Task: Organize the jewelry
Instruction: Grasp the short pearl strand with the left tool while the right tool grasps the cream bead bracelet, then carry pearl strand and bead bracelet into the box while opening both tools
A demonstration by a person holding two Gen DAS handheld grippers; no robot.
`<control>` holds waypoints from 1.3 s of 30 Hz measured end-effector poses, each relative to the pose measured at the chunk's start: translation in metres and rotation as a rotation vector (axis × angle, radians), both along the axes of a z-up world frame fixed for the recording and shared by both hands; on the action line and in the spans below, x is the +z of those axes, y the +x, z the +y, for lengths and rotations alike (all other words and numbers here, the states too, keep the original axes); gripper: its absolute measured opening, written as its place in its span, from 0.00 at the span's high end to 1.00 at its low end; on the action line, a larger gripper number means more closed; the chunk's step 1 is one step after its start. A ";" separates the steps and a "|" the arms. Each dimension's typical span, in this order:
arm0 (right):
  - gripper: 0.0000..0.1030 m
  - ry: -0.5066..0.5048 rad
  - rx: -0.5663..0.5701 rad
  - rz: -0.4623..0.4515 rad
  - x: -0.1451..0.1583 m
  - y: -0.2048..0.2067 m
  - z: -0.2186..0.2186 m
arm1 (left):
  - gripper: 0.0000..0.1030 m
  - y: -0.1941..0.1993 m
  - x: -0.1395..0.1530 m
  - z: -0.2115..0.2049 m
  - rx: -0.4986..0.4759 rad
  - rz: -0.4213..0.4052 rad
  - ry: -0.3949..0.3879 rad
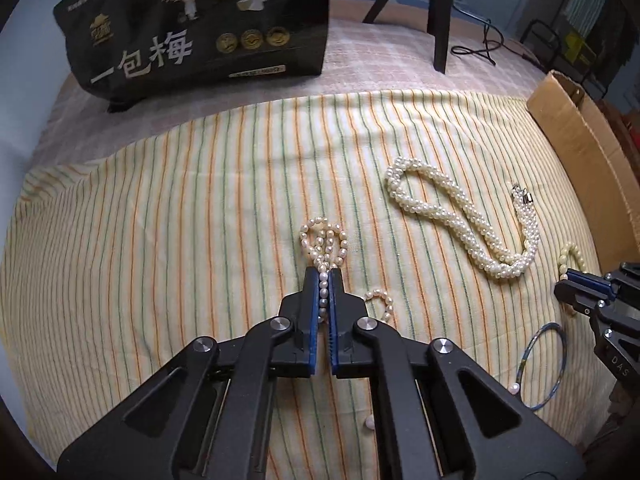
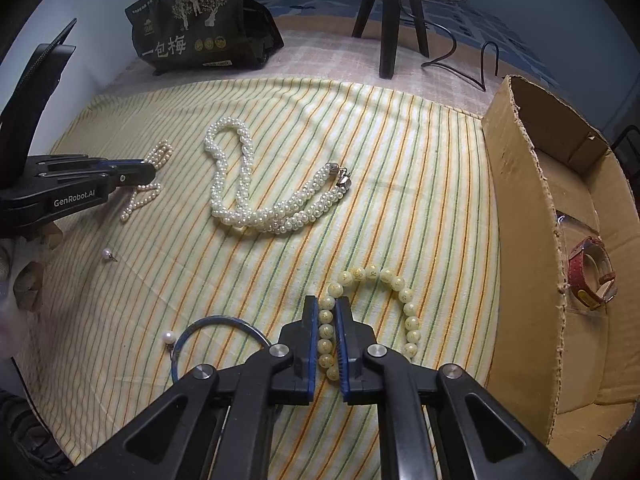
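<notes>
Only the right wrist view shows the torn cardboard box (image 2: 520, 216) holding a red strap watch (image 2: 592, 276). On the striped cloth (image 1: 160, 240), the left tongs (image 1: 324, 276) pinch a thin pearl strand (image 1: 322, 246); the right tongs (image 2: 327, 306) pinch a round yellow bead bracelet (image 2: 384, 276), near the twisted pearl necklace (image 2: 248, 184).

The black snack bag (image 1: 192, 28) reads "一包梅" (large pale characters), and the left tool (image 2: 150, 172) carries "GenRobot.AI".
</notes>
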State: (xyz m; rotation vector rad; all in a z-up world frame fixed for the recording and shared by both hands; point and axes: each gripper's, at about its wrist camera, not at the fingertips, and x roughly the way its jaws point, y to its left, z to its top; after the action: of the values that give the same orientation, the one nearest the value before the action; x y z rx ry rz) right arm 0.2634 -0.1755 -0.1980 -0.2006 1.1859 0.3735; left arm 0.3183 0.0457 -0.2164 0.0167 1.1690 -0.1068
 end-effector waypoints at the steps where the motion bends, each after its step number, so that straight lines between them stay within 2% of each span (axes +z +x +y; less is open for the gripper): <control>1: 0.94 0.004 -0.001 -0.002 0.001 0.000 0.000 | 0.98 -0.001 0.001 0.003 0.009 0.000 -0.006; 11: 0.95 0.050 -0.014 -0.050 0.026 -0.008 -0.011 | 0.98 -0.010 0.031 0.025 0.085 -0.058 -0.074; 18: 0.95 0.093 -0.028 -0.100 0.051 -0.012 -0.019 | 0.98 -0.018 0.059 0.027 0.098 -0.120 -0.106; 30: 0.95 0.162 -0.043 -0.185 0.092 -0.022 -0.030 | 0.98 -0.038 0.107 0.007 0.060 -0.237 -0.117; 39: 0.95 0.203 -0.083 -0.256 0.124 -0.030 -0.059 | 0.98 -0.052 0.141 -0.029 -0.007 -0.304 -0.140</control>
State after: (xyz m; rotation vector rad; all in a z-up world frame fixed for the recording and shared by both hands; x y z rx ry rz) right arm 0.2336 -0.2343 -0.0741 -0.0213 0.8945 0.3804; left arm 0.2665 0.0164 -0.0756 -0.0838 0.8561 -0.1852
